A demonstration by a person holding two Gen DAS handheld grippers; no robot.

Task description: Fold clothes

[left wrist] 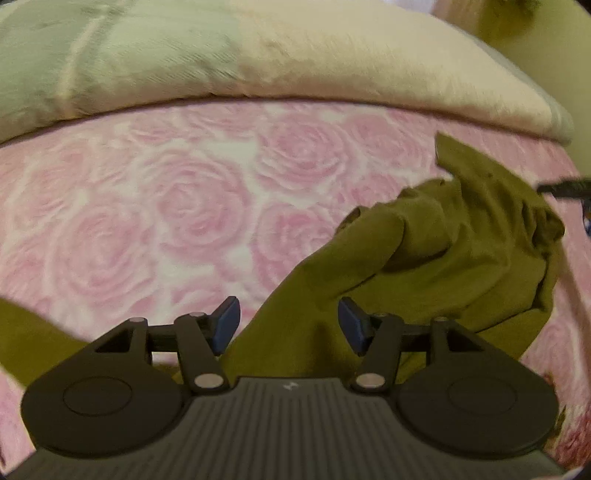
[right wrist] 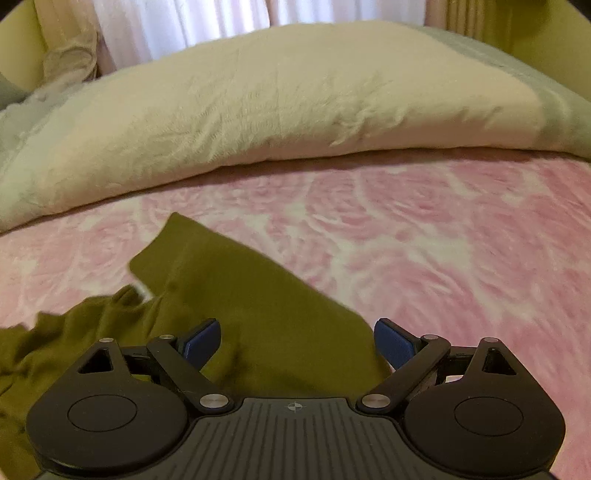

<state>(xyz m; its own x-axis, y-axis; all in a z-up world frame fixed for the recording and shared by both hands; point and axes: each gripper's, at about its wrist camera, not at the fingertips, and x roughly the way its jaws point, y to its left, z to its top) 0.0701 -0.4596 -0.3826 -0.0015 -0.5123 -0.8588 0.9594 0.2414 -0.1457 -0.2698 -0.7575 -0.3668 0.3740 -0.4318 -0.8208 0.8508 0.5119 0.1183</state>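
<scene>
An olive-green garment (left wrist: 424, 258) lies crumpled on the pink rose-patterned bedspread (left wrist: 166, 206). In the left wrist view it runs from under my left gripper (left wrist: 288, 325) up to the right. My left gripper is open, its blue pads on either side of the cloth, holding nothing. In the right wrist view the garment (right wrist: 236, 295) lies flat ahead and bunched at the left. My right gripper (right wrist: 295, 343) is open over the garment's near edge and holds nothing. A dark tip of the right gripper (left wrist: 565, 186) shows at the left wrist view's right edge.
A large cream pillow or folded duvet (right wrist: 258, 110) lies across the far side of the bed, with a grey-green part (left wrist: 92, 55) beside it. White curtains (right wrist: 184, 22) hang behind. The pink bedspread (right wrist: 443, 240) stretches to the right of the garment.
</scene>
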